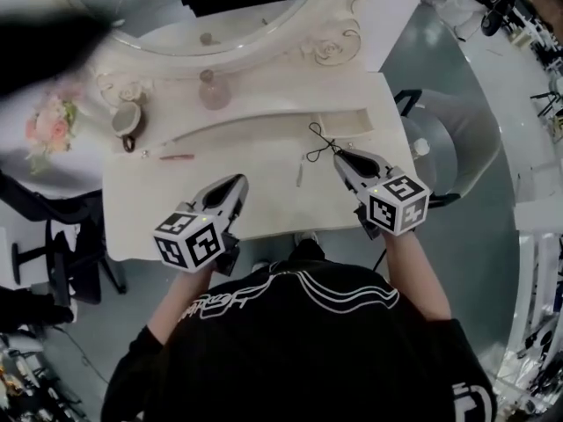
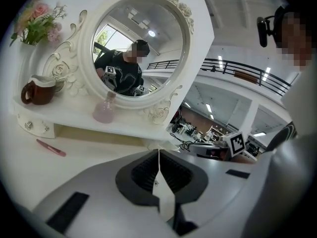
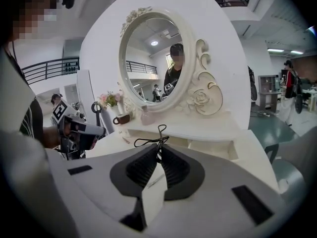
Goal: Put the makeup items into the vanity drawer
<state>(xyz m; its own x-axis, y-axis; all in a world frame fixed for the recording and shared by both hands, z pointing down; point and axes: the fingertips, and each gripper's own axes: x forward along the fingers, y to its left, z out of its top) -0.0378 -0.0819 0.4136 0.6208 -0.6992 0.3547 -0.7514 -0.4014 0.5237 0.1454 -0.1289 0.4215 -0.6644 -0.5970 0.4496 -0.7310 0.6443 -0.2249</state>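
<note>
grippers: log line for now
left gripper jaws shut, empty | right gripper jaws shut on black cord | pink pencil on tabletop

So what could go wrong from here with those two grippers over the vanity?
The right gripper seems to pinch the black wire loop only at its very tips, so the loop might slip out or snag. The pink bottle stands upright on the shelf behind, and a careless reach could tip it.

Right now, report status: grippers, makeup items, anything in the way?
Left gripper shut, empty. Right gripper shut on black cord. Pink pencil lying on vanity top. No obstruction seen.
</note>
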